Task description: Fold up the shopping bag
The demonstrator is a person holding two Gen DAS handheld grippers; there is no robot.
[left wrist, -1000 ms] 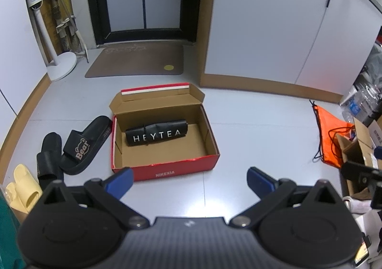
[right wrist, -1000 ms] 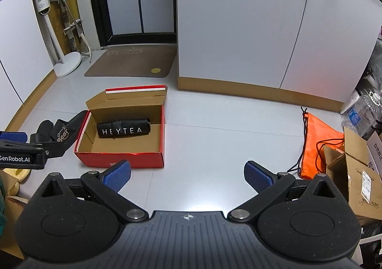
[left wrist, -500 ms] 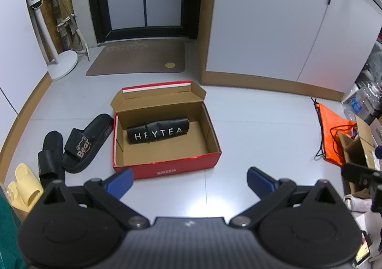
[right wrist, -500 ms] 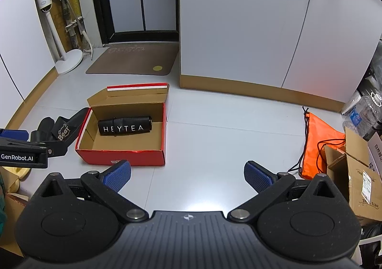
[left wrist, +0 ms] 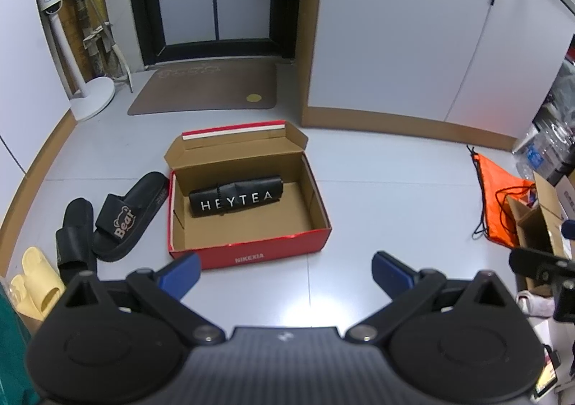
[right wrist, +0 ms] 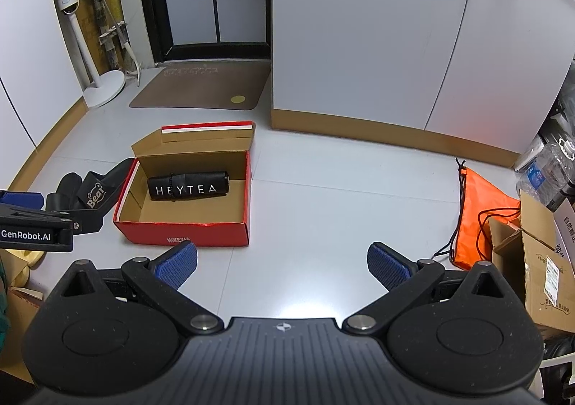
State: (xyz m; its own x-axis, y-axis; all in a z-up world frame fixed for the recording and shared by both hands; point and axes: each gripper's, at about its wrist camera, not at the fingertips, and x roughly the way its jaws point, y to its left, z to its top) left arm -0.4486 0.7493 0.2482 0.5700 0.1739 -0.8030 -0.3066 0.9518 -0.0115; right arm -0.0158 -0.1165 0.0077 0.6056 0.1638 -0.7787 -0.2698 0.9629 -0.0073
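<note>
Since the earlier frames both views have drifted a little: the red shoebox [left wrist: 248,254] now sits slightly lower and nearer in the left wrist view, and the same box [right wrist: 183,234] has slid a touch rightward in the right wrist view. Nothing on the floor itself has shifted.

The left tool [left wrist: 284,274] hangs above the grey tiled floor [left wrist: 388,211] with its blue-padded fingers spread wide, gripping nothing. The right tool [right wrist: 282,265] is likewise wide open and empty; at its 9 o'clock the side of the left tool shows, bearing a white label.

The shopping bag [left wrist: 235,200], black with "HEYTEA" in white letters, lies rolled into a tight bundle inside the open shoebox, towards the back wall and the left end. From the left tool it lies at about 11 o'clock, well apart from the fingers; from the right tool the bag [right wrist: 188,186] is nearer 10 o'clock.

A pair of black slippers [left wrist: 115,225] lies just beside the box at its 9 o'clock. An orange drawstring bag [right wrist: 481,211] lies on the floor at 3 o'clock, next to cardboard boxes [right wrist: 532,261].
</note>
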